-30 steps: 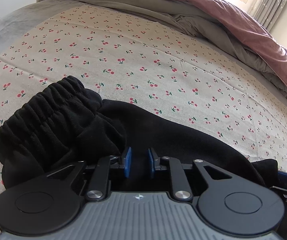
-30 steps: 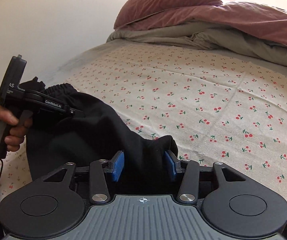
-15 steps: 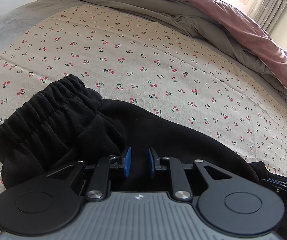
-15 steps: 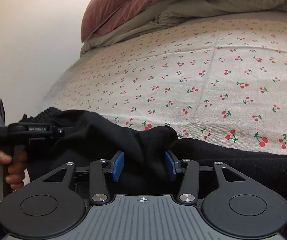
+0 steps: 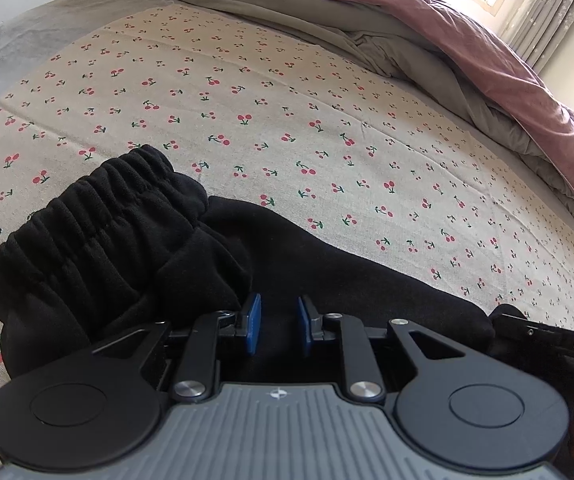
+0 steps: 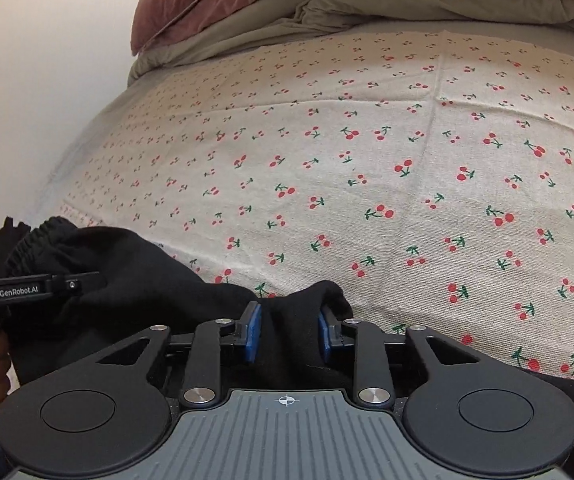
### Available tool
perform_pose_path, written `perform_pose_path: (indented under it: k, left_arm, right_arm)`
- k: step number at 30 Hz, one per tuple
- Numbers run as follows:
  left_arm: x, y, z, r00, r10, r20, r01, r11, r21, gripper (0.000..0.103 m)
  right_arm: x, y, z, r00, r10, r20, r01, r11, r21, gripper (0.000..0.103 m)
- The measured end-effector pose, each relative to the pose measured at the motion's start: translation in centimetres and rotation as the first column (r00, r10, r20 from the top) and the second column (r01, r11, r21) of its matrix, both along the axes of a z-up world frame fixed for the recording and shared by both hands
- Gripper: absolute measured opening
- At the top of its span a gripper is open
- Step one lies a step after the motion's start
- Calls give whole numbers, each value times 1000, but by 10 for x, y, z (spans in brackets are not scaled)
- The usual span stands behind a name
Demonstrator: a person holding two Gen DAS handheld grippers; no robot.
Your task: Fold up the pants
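Two pieces of writing can be read. In the right wrist view, "GenRobot.AI" runs along the flat arm of the left claw [image 6: 87, 284] at the left edge; in the left wrist view, "DAS" shows on the black body of the right claw [image 5: 559, 344] at the lower right edge.

Compared with a second ago, the right wrist view has rolled and dropped closer to the bed, so the bedsheet [image 6: 367, 168] fills more of the frame and the pillows sit along the top. The right claw's blue pads [image 6: 252, 330] stand nearer together than before and are closing, with a bunched ridge of the black pants [image 6: 127, 276] between them. The left wrist view is almost unchanged: the left claw [image 5: 277, 330] stays pinched on the pants [image 5: 127, 248], its pads close with dark cloth between.

The pants lie along the near edge of the bed, at the bottom of both views. They are thick, fleecy and matte, with a gathered elastic waistband [image 5: 99, 208] ruffled at centre left. The sheet is a coarse cream weave printed with red cherries. A dusty pink quilt [image 5: 487, 60] and an olive blanket [image 5: 327, 24] are heaped at the top.
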State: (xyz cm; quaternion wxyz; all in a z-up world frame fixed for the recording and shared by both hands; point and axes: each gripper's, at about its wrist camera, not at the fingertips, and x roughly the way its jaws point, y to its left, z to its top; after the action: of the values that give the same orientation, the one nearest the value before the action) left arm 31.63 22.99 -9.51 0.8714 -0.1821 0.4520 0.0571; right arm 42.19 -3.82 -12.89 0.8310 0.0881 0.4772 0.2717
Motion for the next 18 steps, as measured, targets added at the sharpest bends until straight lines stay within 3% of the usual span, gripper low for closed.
perform_pose_path:
  k: [3, 5, 8, 12, 15, 18]
  left_arm:
    - [-2, 3, -1, 1000, 13, 6, -13, 1000, -29, 11]
    - [-3, 9, -2, 999, 30, 9, -30, 997, -65, 10]
    - [-8, 18, -3, 997, 76, 17, -73, 988, -134, 5]
    - [-16, 35, -5, 986, 166, 4, -160, 957, -241, 0]
    - [-24, 50, -8, 974, 228, 6, -211, 911, -355, 0]
    - [-27, 51, 3, 977, 206, 56, -173, 920, -352, 0]
  right_arm:
    - [-6, -26, 1, 994, -111, -6, 111, 981, 162, 9]
    - [-15, -26, 5, 991, -132, 26, 125, 977, 174, 8]
    - [-34, -20, 27, 968, -158, 194, 125, 977, 173, 7]
    - [-66, -15, 48, 884, -159, 439, 87, 980, 178, 6]
    - [-53, -11, 26, 903, -163, 398, 134, 986, 99, 6]
    - [-48, -14, 22, 905, -183, 383, 153, 982, 108, 6]
